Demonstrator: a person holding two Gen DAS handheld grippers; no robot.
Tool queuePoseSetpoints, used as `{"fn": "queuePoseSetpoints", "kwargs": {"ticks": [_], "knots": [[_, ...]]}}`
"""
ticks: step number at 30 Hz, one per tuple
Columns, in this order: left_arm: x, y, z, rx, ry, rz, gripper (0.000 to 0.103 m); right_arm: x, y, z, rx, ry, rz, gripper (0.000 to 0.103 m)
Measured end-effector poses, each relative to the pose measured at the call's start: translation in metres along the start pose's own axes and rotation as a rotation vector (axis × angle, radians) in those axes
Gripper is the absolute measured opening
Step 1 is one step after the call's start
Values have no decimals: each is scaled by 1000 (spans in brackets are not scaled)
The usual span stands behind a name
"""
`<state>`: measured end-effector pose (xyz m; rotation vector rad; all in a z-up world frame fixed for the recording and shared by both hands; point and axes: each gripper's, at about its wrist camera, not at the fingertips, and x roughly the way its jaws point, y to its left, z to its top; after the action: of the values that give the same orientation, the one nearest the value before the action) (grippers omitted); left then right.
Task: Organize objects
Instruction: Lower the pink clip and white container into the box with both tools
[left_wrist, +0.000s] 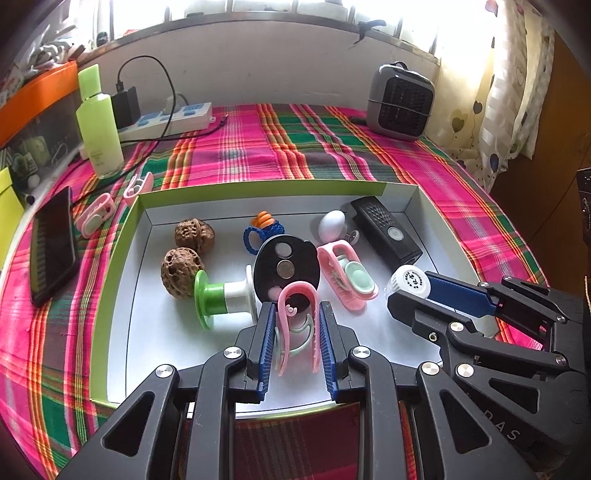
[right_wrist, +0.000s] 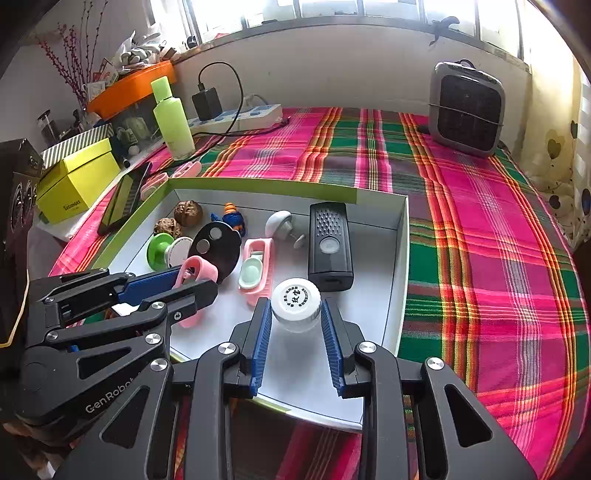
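Over the near part of the white tray (left_wrist: 125, 280), the left gripper (left_wrist: 297, 314) pinches a light, springy pink clip (left_wrist: 297, 314) by its sides, while the right gripper (right_wrist: 296, 314) squeezes a small, smooth, slippery white-capped jar (right_wrist: 296, 306) just below its cap.

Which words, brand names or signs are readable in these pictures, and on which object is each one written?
"GenRobot": on the body of the left hand-held gripper.
"DAS": partial letters on the body of the right hand-held gripper.
White bottle cap: a ring of printed characters, too small to read.
Yellow box: a small dark word, too blurred to read.
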<state>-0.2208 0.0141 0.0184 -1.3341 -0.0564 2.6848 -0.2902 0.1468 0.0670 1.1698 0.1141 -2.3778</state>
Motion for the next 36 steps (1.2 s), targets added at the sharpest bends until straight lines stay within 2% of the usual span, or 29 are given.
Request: {"fn": "queuePoseSetpoints", "kwargs": {"ticks": [15, 36], "knots": [[4, -1, 0, -1, 12, 7, 22, 5, 6, 1, -58, -2, -33, 29], [4, 1, 1, -16, 17, 6, 23, 2, 5, 0, -37, -4, -29, 29]]}}
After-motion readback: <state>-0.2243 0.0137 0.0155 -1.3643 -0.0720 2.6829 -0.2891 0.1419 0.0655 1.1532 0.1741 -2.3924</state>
